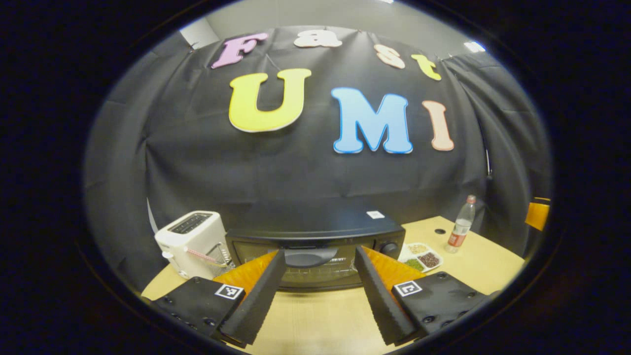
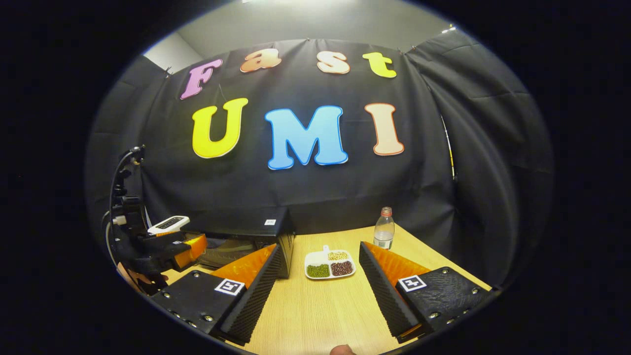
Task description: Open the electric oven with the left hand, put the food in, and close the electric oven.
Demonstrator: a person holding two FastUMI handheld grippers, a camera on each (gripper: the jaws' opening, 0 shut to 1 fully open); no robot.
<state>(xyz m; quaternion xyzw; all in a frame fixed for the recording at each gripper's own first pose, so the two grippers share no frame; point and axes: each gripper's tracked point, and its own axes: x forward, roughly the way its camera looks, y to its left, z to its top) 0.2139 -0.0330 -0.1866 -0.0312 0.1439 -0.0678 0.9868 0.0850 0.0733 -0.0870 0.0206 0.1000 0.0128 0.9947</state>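
The black electric oven stands on the wooden table with its door closed and its handle facing me. My left gripper is open right in front of it, its fingertips on either side of the handle without pressing it. A white divided plate of food with green, red and tan beans lies to the oven's right. My right gripper is open above the table, a short way before the plate. In the right gripper view the oven sits at left, with the left gripper before it.
A white toaster stands left of the oven. A plastic water bottle stands behind the plate, near the black cloth wall. The plate lies close to the oven's right side. A fingertip shows at the bottom edge.
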